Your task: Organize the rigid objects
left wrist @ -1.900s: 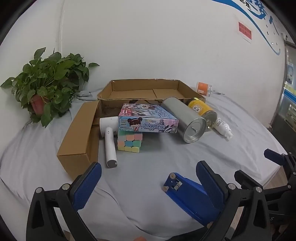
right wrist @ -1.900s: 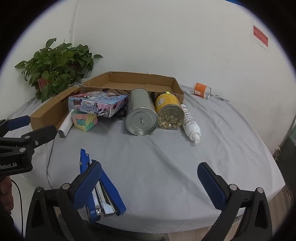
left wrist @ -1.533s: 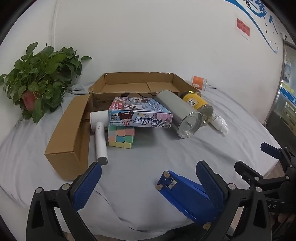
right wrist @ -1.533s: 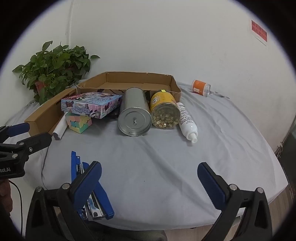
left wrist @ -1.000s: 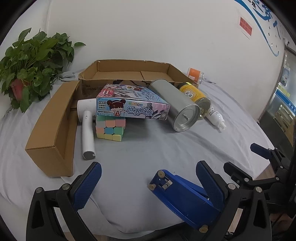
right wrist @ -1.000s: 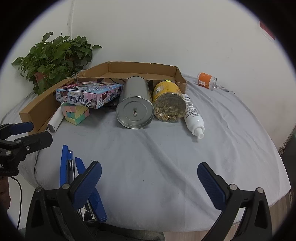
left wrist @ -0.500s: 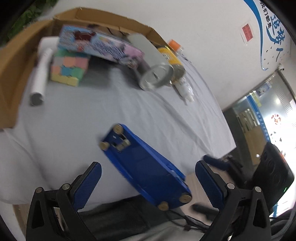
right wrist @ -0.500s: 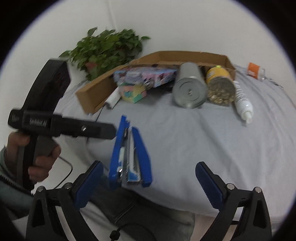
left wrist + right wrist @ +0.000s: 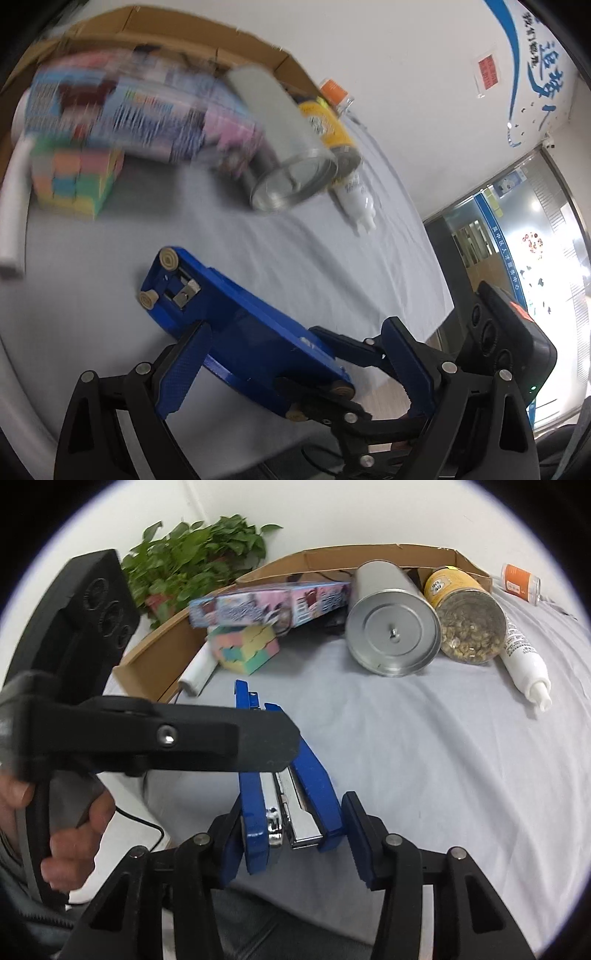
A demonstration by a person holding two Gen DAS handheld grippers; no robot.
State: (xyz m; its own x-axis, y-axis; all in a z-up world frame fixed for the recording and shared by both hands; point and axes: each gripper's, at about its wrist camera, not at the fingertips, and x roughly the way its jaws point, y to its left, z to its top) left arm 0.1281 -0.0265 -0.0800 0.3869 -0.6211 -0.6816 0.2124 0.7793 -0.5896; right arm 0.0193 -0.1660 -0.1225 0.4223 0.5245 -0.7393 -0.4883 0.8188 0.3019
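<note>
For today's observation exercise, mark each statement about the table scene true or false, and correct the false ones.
1. The blue stapler lies between the pads of the right hand-held gripper. True; its jaws are closing.
2. The silver tin stands upright. False: it lies on its side, flat end toward the camera.
3. The picture box rests on the pastel cube. True.
4. The white bottle is inside the cardboard tray. False: it lies on the grey cloth beside the yellow jar.
5. A potted plant stands behind the tray. True.
</note>
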